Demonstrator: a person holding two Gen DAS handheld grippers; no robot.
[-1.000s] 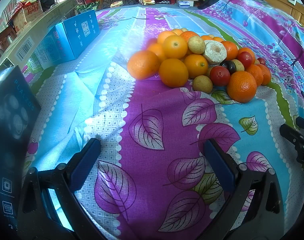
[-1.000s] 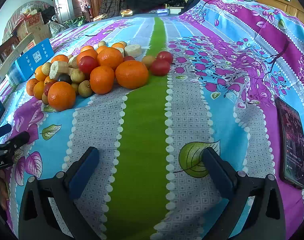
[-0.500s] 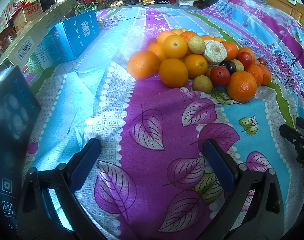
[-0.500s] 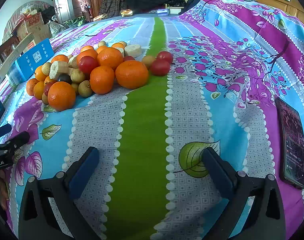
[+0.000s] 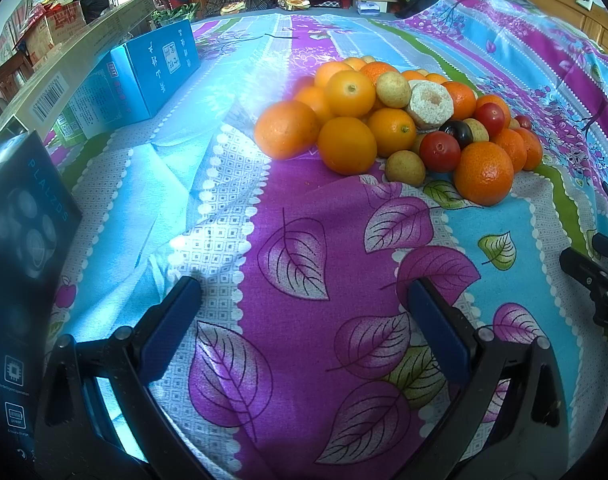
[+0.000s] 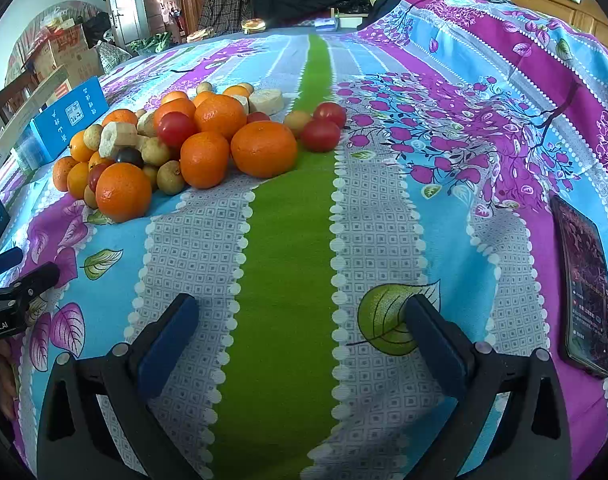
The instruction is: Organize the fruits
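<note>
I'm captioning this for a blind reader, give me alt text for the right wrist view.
A fruit pile of oranges, red tomatoes and small tan fruits sits on a colourful bedsheet, ahead and left of the open right tongs, which hold nothing. A phone lies at the right edge.

Right gripper (image 6: 300, 312) spread wide, empty, over the bedspread's (image 6: 288, 240) green stripe. Fruit pile (image 6: 176, 144) well ahead toward the left edge. Phone (image 6: 585, 292) near the right edge.

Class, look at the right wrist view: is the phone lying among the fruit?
No, the phone lies alone at the right edge, far from the fruit pile.
</note>
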